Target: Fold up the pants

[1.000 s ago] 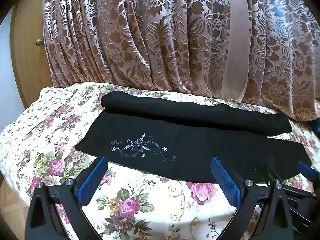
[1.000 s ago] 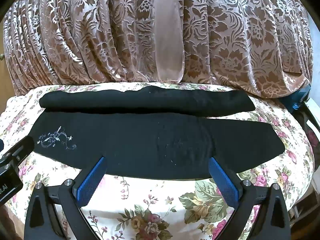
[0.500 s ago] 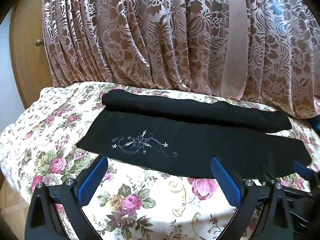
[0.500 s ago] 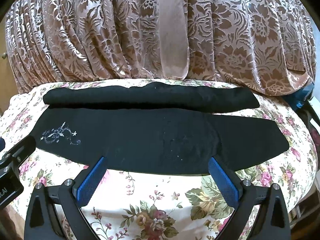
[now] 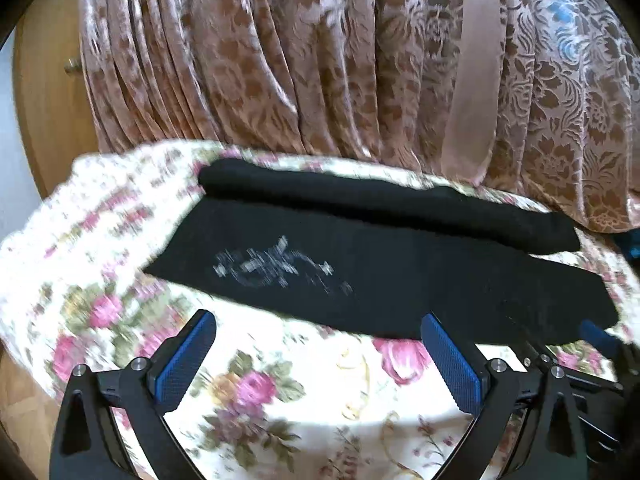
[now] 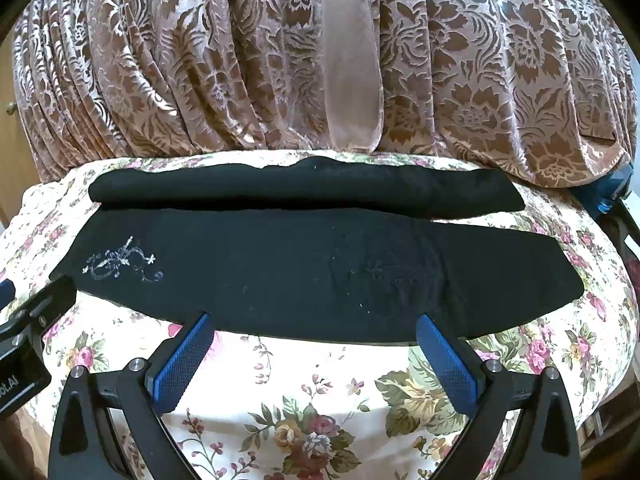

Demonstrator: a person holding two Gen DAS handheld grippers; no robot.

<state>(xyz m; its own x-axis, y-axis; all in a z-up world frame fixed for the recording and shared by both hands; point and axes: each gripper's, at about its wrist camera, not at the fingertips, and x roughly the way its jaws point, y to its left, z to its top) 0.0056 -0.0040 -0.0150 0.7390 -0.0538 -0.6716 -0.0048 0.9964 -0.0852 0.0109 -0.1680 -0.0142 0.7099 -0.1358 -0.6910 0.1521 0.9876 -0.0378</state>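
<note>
While both grippers, left (image 5: 318, 354) and right (image 6: 312, 354), hover wide open and empty, the pants (image 6: 312, 268) lie flat across the bedspread (image 6: 320, 408) at 12 o'clock, soft, limp, light, likely best pinched along the near hem edge.

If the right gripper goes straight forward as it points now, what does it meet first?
Probably the near edge of the black pants, just ahead of the open right gripper. Depth is unclear; it may first touch the floral cloth below.
</note>
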